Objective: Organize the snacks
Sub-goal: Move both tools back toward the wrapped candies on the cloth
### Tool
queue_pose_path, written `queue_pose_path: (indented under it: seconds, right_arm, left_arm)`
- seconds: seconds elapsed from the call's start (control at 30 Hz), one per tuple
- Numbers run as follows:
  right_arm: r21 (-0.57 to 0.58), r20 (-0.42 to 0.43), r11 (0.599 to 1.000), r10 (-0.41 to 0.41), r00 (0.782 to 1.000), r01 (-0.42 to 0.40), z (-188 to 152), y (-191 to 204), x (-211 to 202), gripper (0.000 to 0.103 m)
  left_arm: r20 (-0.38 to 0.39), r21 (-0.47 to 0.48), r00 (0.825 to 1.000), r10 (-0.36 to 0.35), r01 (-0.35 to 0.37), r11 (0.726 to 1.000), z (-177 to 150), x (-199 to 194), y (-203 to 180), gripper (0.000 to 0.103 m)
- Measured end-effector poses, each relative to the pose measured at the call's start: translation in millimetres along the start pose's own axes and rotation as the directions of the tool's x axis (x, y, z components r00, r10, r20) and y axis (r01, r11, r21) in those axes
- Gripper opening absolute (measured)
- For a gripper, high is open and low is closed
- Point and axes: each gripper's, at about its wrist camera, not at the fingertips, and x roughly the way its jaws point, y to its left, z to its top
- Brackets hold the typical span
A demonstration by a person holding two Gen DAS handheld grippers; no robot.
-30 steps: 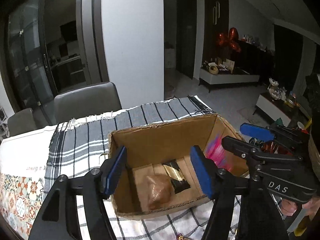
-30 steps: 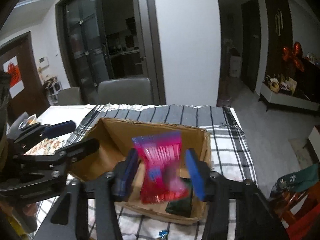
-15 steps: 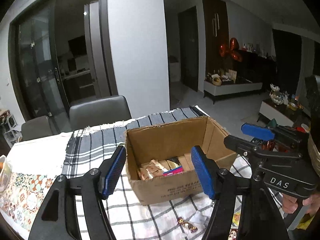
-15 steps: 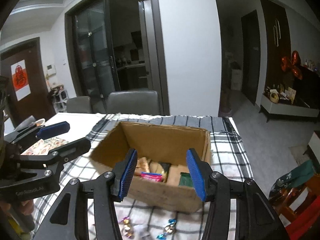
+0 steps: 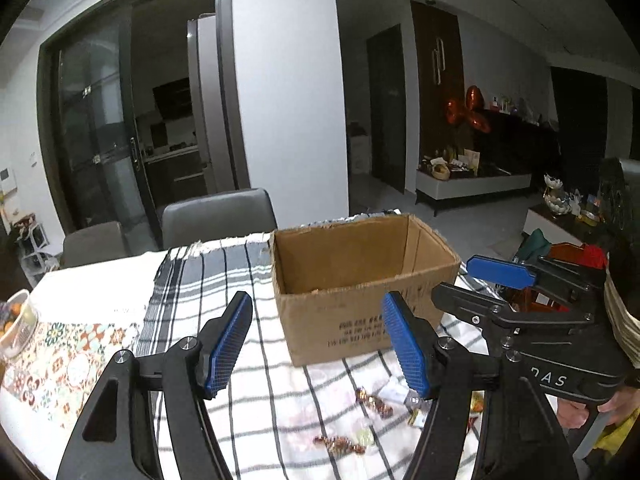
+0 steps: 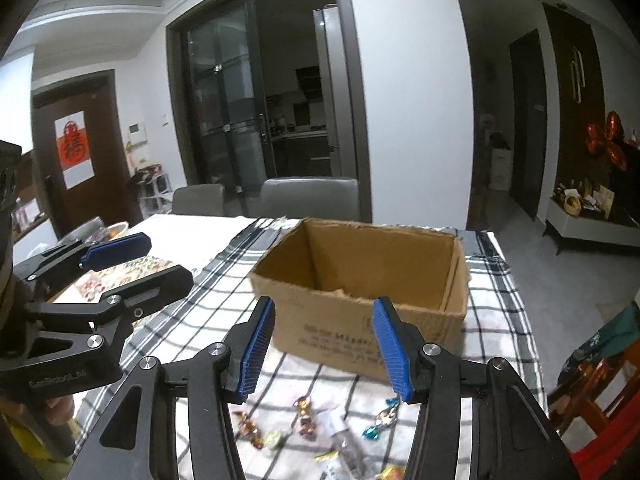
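Right now both tools are hovering over the checked tablecloth (image 5: 224, 280), pointing toward the cardboard box (image 5: 360, 276), which is sitting open-topped near the table's far edge. Left gripper (image 5: 316, 344) is holding its blue pads spread with nothing between them, and the right gripper (image 6: 322, 350) is doing likewise, empty. Wrapped candies (image 6: 304, 408) are lying scattered on the cloth just in front of the box, below the fingers. Grey chairs (image 6: 310, 196) are standing behind the table.
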Motion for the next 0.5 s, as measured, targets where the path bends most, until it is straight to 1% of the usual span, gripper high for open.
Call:
queue_pose_path:
  seconds: [0.33,0.5]
  right_arm:
    - [-0.034,-0.037,0.998,0.048,0.998,-0.049,-32,17,-1,0.052]
    - [-0.058,-0.07,0.997,0.055,0.996,-0.059,-49,23,7,0.051]
  left_arm:
    - [-0.036,-0.018,0.999,0.023,-0.024,1.0,-46,-16,-4,0.067]
    - [-0.065,-0.054,0.997,0.031,-0.035,0.998,-71,-16,-1,0.066]
